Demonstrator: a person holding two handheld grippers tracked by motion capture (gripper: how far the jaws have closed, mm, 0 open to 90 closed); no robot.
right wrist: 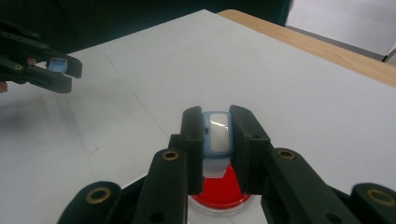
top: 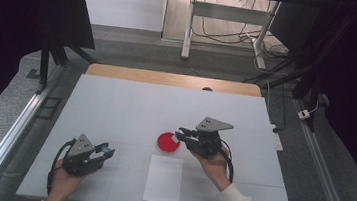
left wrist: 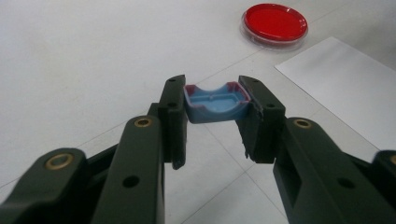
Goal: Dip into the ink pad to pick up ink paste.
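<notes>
Right gripper view: stamp (right wrist: 218, 133) pinched over red dish (right wrist: 219, 193); cap (left wrist: 215, 101) clamped in left gripper (left wrist: 214, 109). Lower straight, press evenly.

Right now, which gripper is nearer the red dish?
Right. The right gripper hangs at the red dish's edge; the left gripper is well off to its left, nearer the person.

A white-topped table (top: 130, 105) stood on grey carpet (top: 121, 49), its wooden edge (top: 169, 78) showing at the far side. Beyond it stood a white-legged desk frame (top: 190, 26) with loose cables (top: 223, 35) under it. Dark curtains (top: 18, 23) hung at both sides, and metal rails (top: 12, 133) flanked the table
</notes>
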